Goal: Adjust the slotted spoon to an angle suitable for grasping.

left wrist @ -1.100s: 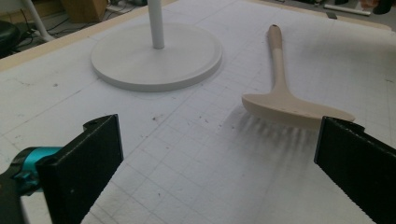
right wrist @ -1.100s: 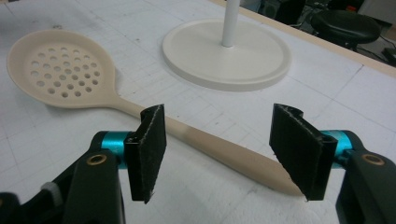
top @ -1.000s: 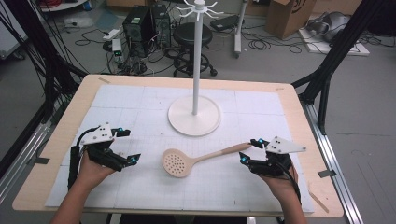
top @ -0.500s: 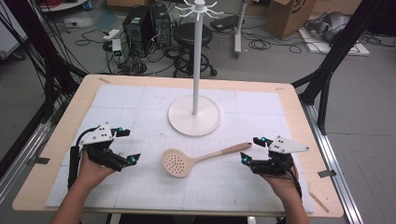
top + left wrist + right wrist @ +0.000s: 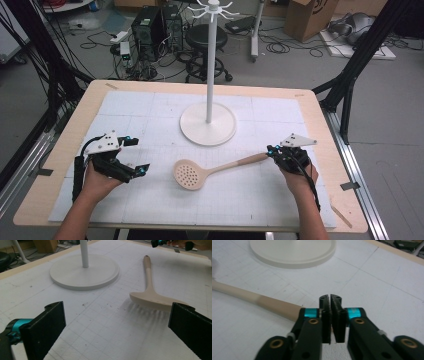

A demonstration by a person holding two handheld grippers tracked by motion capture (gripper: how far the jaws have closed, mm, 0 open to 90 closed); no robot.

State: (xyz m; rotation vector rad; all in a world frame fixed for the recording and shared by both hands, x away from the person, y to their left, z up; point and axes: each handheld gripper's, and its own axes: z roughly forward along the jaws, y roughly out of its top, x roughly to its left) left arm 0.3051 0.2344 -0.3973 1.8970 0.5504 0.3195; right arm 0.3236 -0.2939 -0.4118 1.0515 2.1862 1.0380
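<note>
A pale wooden slotted spoon (image 5: 189,175) lies flat on the white gridded mat, its handle pointing right and slightly away. My left gripper (image 5: 140,155) rests on the mat left of the spoon's bowl, open, with nothing between its jaws. In the left gripper view the spoon (image 5: 152,298) lies ahead between the wide-spread jaws of the left gripper (image 5: 117,327). My right gripper (image 5: 270,150) sits at the end of the handle, shut. In the right gripper view its jaws (image 5: 330,300) meet with nothing between them, and the spoon handle (image 5: 262,301) ends just to their left.
A white hook stand (image 5: 207,124) with a round base and tall pole stands at the middle back of the mat. The wooden table rim (image 5: 330,145) runs around the mat. Cables, a stool and boxes lie on the floor beyond.
The right gripper's jaws have come together beside the handle end. The left gripper and the spoon have stayed where they were.
</note>
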